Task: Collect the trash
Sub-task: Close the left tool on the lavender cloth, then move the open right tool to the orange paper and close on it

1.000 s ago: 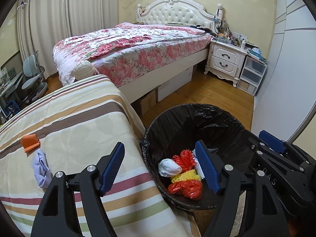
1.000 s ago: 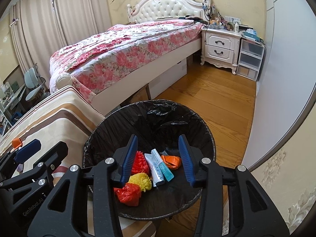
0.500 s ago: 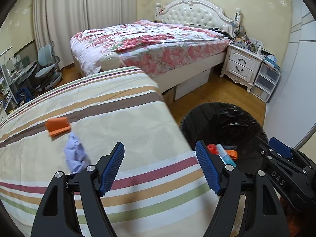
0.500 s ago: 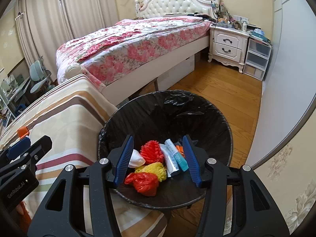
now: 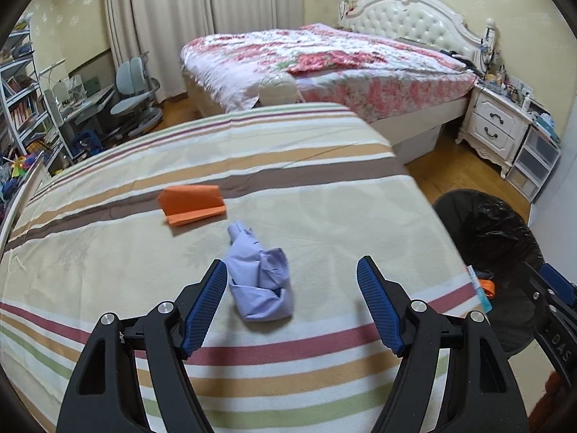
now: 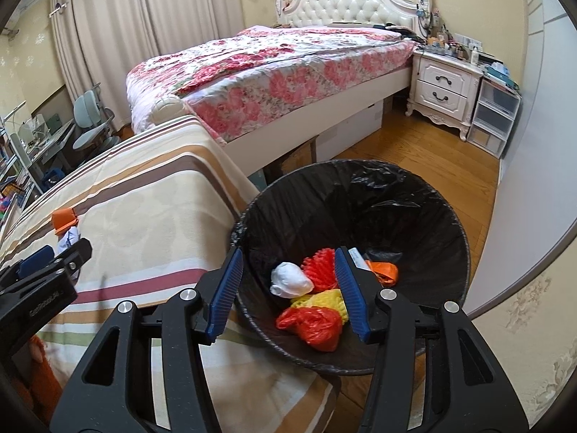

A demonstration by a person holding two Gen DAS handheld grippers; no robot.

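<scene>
Ahead of the left tool (image 5: 292,299), whose jaws stand spread and empty, a crumpled lavender wad (image 5: 259,285) lies on the striped bedspread (image 5: 324,195), nearer the left pad. A folded orange paper (image 5: 193,204) lies just beyond it (both uncollected). Placement suggests the wad is the next pickup.

Below the right tool (image 6: 288,288), jaws parted with nothing between them and just widened, the black-lined bin (image 6: 414,198) stands on the wooden floor (image 6: 432,151) against the bedspread edge, holding a white wad (image 6: 290,279) and red and yellow scraps. A floral bed (image 6: 288,61) and nightstand (image 6: 445,86) stand behind.
</scene>
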